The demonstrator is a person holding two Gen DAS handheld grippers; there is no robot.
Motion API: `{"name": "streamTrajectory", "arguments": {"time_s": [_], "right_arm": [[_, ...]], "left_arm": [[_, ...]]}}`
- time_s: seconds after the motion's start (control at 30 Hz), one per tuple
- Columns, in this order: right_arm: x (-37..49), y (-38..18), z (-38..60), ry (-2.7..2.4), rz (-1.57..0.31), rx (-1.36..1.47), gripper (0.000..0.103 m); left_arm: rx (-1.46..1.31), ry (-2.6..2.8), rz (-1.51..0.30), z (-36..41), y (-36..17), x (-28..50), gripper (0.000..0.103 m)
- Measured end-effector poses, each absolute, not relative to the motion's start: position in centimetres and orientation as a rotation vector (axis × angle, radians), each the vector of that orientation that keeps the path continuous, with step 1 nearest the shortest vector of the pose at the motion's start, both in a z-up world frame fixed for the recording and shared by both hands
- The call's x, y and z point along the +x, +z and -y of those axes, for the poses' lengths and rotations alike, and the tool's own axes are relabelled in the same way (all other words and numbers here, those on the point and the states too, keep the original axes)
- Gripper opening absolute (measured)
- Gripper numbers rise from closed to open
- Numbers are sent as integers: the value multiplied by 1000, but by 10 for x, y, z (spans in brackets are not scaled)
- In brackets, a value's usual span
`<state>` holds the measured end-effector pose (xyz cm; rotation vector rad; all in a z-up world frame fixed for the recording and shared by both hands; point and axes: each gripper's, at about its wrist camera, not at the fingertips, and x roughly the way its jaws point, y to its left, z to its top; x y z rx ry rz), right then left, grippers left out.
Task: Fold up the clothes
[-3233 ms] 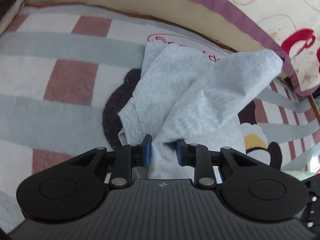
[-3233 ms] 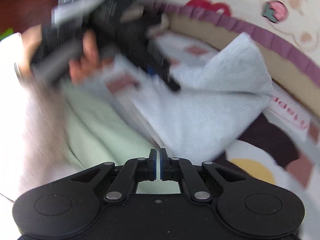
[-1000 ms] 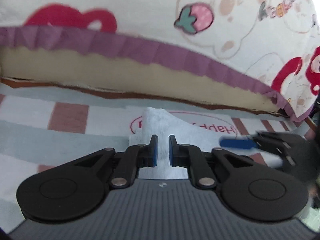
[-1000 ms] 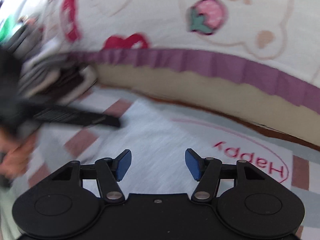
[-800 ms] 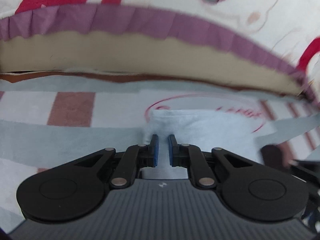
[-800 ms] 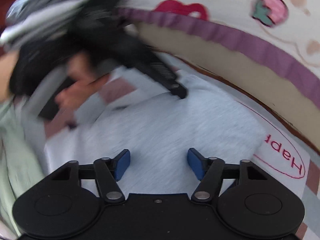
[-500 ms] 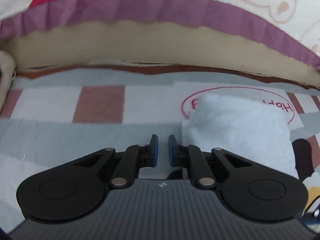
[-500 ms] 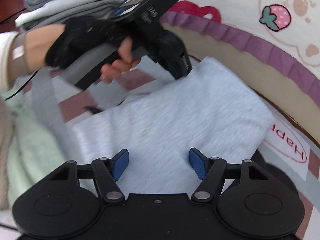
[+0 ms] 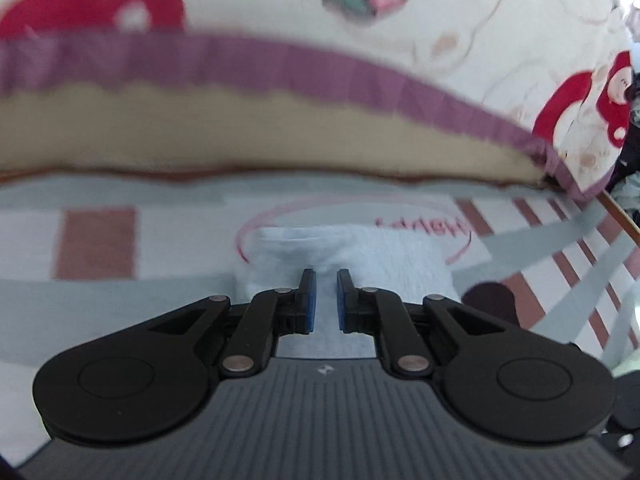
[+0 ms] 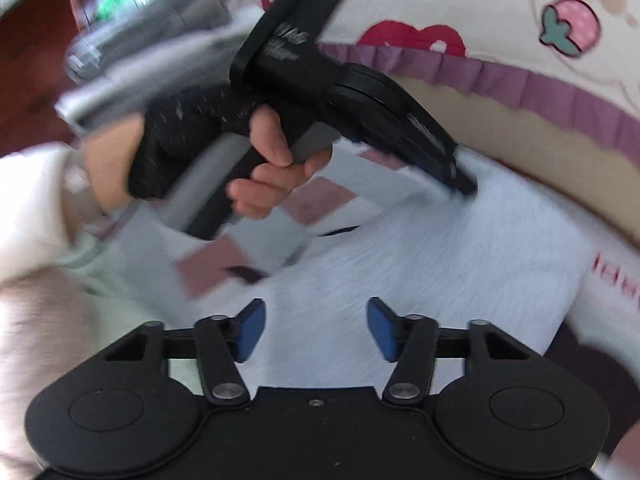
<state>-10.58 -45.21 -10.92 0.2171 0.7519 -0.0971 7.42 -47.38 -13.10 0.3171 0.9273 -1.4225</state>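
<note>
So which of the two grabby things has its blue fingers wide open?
The right hand-held gripper: its blue pads stand far apart above the grey folded garment. The left hand-held gripper has its pads nearly together.

pink lettering in the oval on the blanket [image 9: 420, 226]: upside down and blurred, cannot be read
white print on the left gripper [image 10: 460, 178] body, right wrist view: blurred, unreadable
red letters at right edge: cut off

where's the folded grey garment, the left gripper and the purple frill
folded grey garment [image 10: 460, 264]: right wrist view, middle of its flat top.
left gripper [image 10: 460, 178]: right wrist view, fingertips over the garment's far edge.
purple frill [image 9: 320, 64]: left wrist view, middle of the band.
</note>
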Motion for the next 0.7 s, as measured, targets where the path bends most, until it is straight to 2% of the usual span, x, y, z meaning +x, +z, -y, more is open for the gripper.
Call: {"name": "streamTrajectory", "arguments": {"time_s": [0.17, 0.23, 0.33, 0.4, 0.47, 0.57, 0.67, 0.7], "right_arm": [[-75, -126, 444, -52, -799, 181, 60], [-73, -124, 432, -39, -831, 135, 59], [-75, -122, 429, 83, -871, 215, 59], [-78, -119, 420, 108, -892, 137, 59], [-82, -107, 428, 129, -857, 159, 54], [-90, -88, 468, -50, -731, 215, 59], [-82, -105, 481, -268, -814, -36, 58], [-84, -113, 482, -291, -828, -104, 63]], "left_arm": [[326, -1336, -942, 488, -136, 78, 10], [335, -1322, -927, 485, -137, 77, 7], [359, -1296, -901, 482, -135, 74, 7], [406, -1282, -857, 483, -133, 68, 7], [473, -1273, -801, 483, -133, 60, 7], [536, -1274, -757, 487, -133, 56, 7], [460, -1280, -824, 485, -133, 70, 7], [432, -1284, -848, 483, -133, 75, 7]]}}
